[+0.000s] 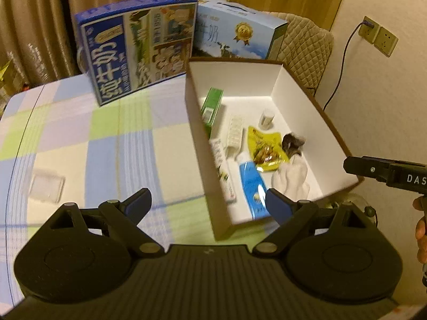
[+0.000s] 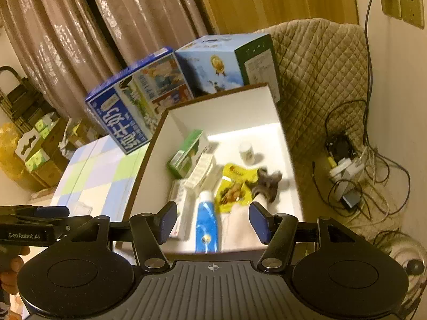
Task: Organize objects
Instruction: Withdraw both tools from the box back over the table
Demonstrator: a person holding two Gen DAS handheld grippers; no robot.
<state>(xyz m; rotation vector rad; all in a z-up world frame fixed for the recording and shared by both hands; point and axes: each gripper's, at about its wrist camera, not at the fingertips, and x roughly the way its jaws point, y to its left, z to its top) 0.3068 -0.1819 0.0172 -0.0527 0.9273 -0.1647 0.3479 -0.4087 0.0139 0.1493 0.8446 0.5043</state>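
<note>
Both grippers, left gripper [image 1: 208,202] and right gripper [image 2: 213,222], hang empty with jaws apart. One clear plastic container [image 1: 46,188] lies alone on the table [image 1: 106,138], well apart from the white box [image 1: 202,144]; being see-through and blurred, it risks a misjudged, slipping grasp.

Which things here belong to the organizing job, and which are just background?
Job:
white box
blue tube
yellow packet
green carton
small white jar
clear plastic tray left on the table
left gripper, right gripper, both open and empty

Background:
two milk cartons
quilted chair
floor cables
</note>
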